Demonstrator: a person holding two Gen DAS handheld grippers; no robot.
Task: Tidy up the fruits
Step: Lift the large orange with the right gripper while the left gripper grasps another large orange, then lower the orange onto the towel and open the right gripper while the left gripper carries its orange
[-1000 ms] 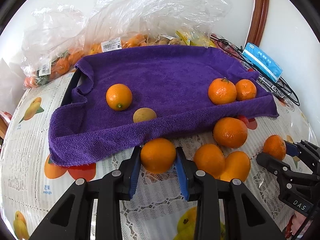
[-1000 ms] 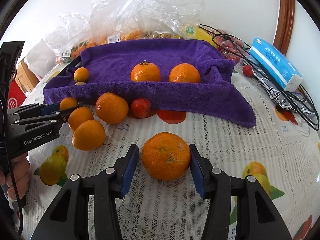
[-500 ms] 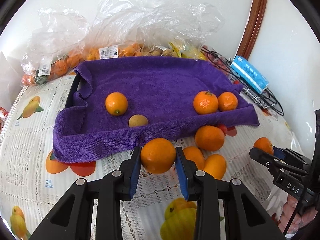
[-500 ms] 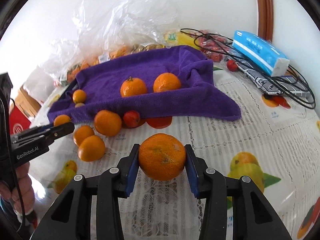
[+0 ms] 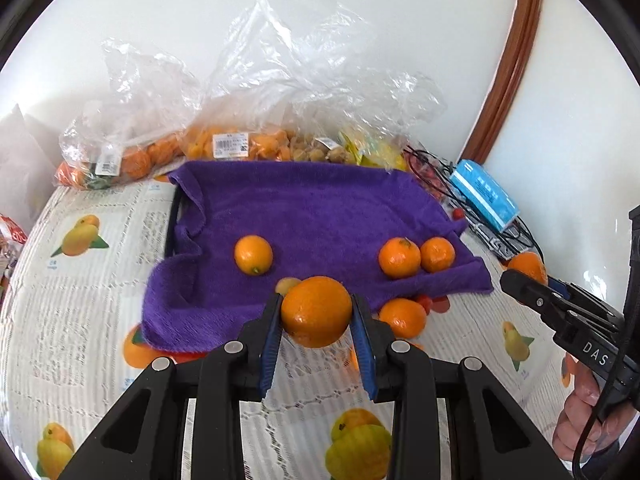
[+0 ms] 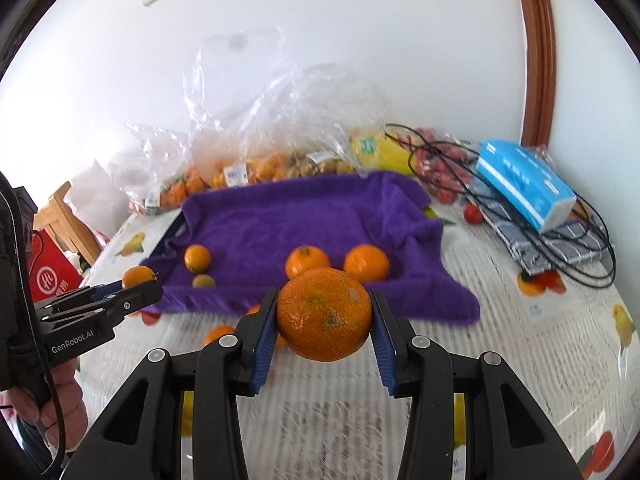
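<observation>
Fruit sits in both my grippers: my left gripper (image 5: 316, 312) is clamped on a smooth orange (image 5: 316, 310), my right gripper (image 6: 323, 314) is clamped on a bumpy mandarin (image 6: 323, 314), and both fruits hang clear of the tablecloth (image 6: 500, 340) just in front of the purple towel (image 5: 316, 212). I judge the sorting partly done: the towel holds a small orange (image 5: 253, 255) and a pale little fruit (image 5: 288, 285) on its left, and two mandarins (image 5: 416, 257) on its right. A loose mandarin (image 5: 402, 317) and a small red fruit (image 5: 424, 301) lie on the cloth by the towel's near edge. Other loose fruit hides behind my fingers, so I cannot count it, and the bagged fruit (image 5: 236, 146) behind blurs through plastic.
</observation>
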